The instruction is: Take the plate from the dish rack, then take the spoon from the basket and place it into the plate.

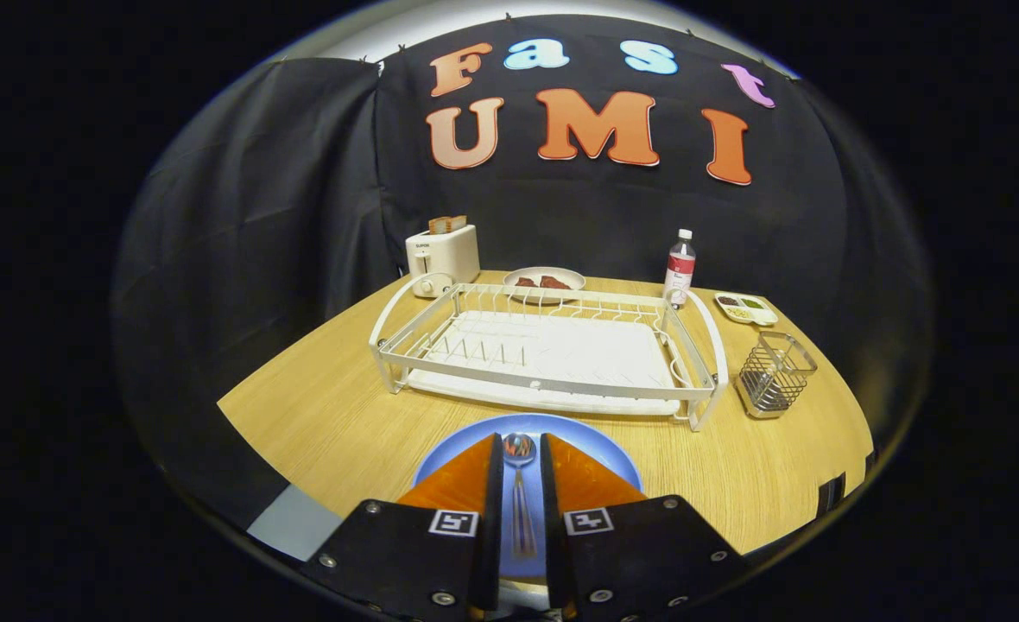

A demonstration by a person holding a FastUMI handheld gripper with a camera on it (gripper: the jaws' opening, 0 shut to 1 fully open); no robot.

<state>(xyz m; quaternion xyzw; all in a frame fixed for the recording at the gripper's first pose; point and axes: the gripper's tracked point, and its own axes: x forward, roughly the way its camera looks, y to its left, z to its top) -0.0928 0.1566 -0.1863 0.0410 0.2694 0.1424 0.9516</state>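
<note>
A pale wooden worktop spreads out ahead of you, with black cloth hanging behind it as the booth wall.

The biggest thing on it is a white wire dish rack, set across the middle of the worktop beyond your fingers. Its slots hold no dishes, and a white drip tray shows under the wires.

Nearer to you, just this side of the rack, a blue plate lies flat on the worktop, directly under your gripper.

Behind the rack's left end stands a white toaster with slices of toast sticking up from its slots. Behind the middle of the rack is a shallow dish with dark brown pieces of food on it. To the right of the rack, apart from it, stands a small wire basket, upright. Behind the rack's right end is a clear bottle with a white cap and a red label, and beside that a small divided tray of food.

Your fingers are drawn close together, with only a narrow gap. A metal spoon lies lengthwise in that gap above the plate, bowl pointing away from you toward the rack. You cannot tell whether both fingers press on its handle.
</note>
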